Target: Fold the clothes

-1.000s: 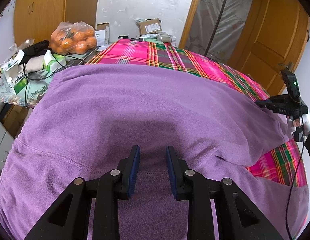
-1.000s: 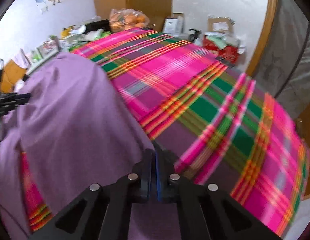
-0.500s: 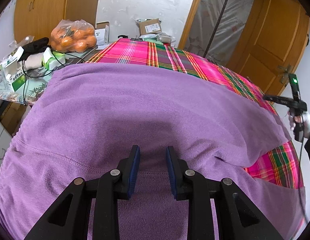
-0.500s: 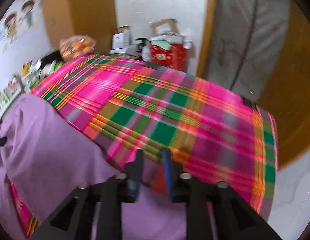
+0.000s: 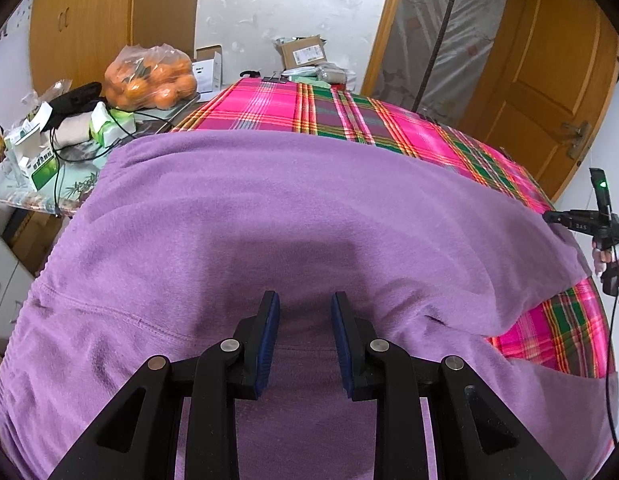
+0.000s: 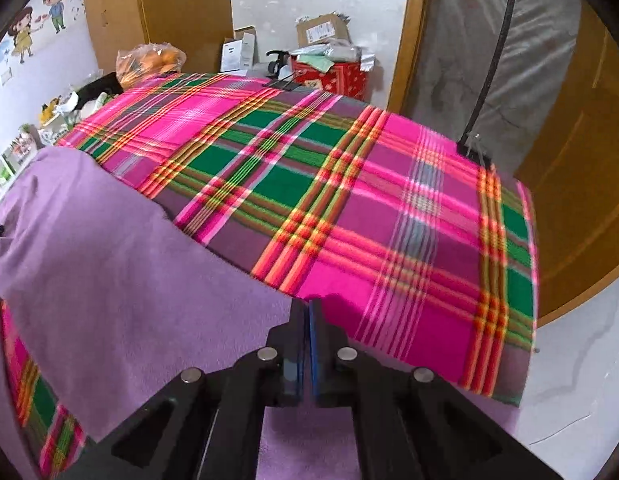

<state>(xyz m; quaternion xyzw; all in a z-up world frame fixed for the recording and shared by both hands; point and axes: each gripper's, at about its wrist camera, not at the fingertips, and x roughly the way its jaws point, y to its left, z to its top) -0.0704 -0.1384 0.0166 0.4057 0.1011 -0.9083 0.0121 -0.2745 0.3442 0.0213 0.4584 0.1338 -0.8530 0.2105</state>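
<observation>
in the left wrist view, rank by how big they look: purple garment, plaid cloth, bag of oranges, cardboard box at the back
1. purple garment, nearest the camera, so partly inflated
2. plaid cloth, largely covered by the garment
3. bag of oranges
4. cardboard box, farthest back, so its true size against the bag is unsure

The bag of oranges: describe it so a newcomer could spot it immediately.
Start at the table under the pink plaid cloth. On the cluttered side table at its far left corner sits the bag of oranges. It alone is clear plastic bulging with round orange fruit; its neighbours are boxes and cables.
</observation>
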